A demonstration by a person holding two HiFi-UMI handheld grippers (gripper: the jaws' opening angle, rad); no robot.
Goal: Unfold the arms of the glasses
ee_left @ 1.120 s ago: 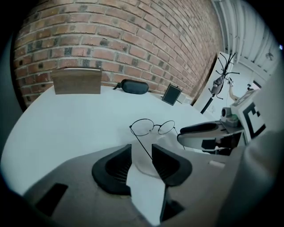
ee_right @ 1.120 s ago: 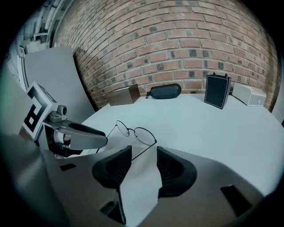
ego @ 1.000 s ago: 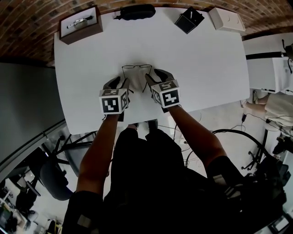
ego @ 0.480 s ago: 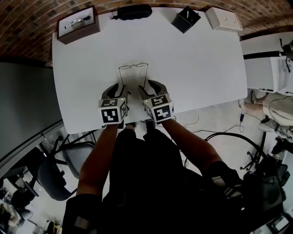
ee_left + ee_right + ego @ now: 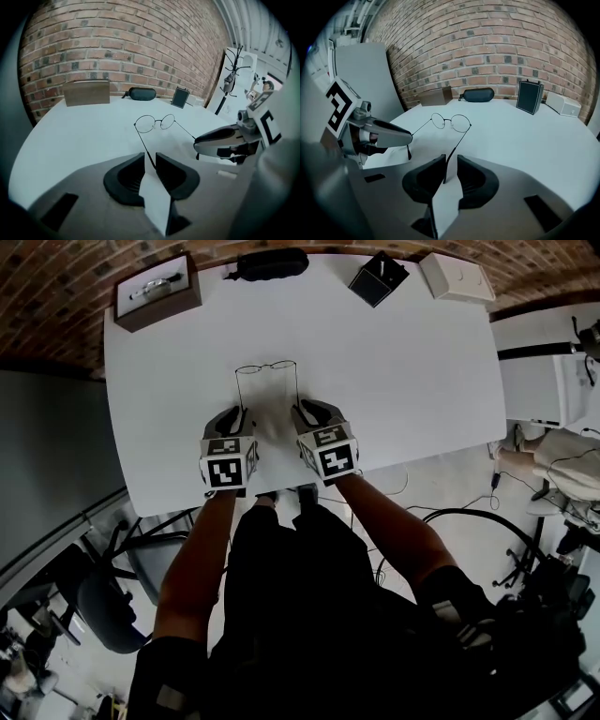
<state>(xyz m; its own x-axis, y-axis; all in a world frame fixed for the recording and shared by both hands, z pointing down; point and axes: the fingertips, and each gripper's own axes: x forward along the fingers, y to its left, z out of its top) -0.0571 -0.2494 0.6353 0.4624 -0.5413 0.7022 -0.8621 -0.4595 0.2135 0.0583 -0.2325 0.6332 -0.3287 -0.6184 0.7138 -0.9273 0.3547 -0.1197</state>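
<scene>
The thin black wire-framed round glasses lay on the white tabletop, lenses pointing away from the person. Both arms were already swung out and ran back from the lenses toward the near edge, so the unfolding was judged essentially done. Whether each hinge had been opened fully could not be told.

Just nearer than the glasses, the tip of one arm was seen in the gap of the left gripper and the tip of the other in the gap of the right gripper. Both pairs of jaws were closing, with white gap visible beside each wire, so no grip was made out.

Beyond the glasses to the left, a brown open box with pale lining held a slim silvery object that could not be identified. Straight beyond, a black oblong case lay closed. Beyond to the right, a small black box and a white box showed no contents.
</scene>
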